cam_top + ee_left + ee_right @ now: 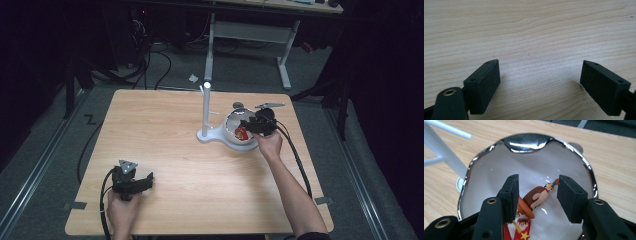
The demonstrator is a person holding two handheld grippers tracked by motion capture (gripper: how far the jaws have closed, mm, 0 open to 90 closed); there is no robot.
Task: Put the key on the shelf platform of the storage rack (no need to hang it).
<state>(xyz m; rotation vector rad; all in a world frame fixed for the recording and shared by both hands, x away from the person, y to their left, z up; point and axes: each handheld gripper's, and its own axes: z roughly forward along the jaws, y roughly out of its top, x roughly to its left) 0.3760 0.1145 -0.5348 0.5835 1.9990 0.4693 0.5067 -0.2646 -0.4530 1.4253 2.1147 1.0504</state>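
From above, your right gripper (pixel 248 128) hangs over the bowl (pixel 231 131) at the table's (pixel 165 125) far right, beside the white stand (pixel 206 112); your left gripper (pixel 142 182) rests near left. Along the left gripper, jaws stand wide over bare wood. Along the right, jaws are partly parted, gripping nothing, the toy (pixel 537 197) loose in the bowl beneath. It looks light, stiff and glossy; pinch its brown body.

No readable text, label, brand or number anywhere. Only a sign-like mark: a yellow star (pixel 524 235) printed on the red toy figure (pixel 521 229) lying in the white bowl (pixel 486 177), seen in the right gripper view.
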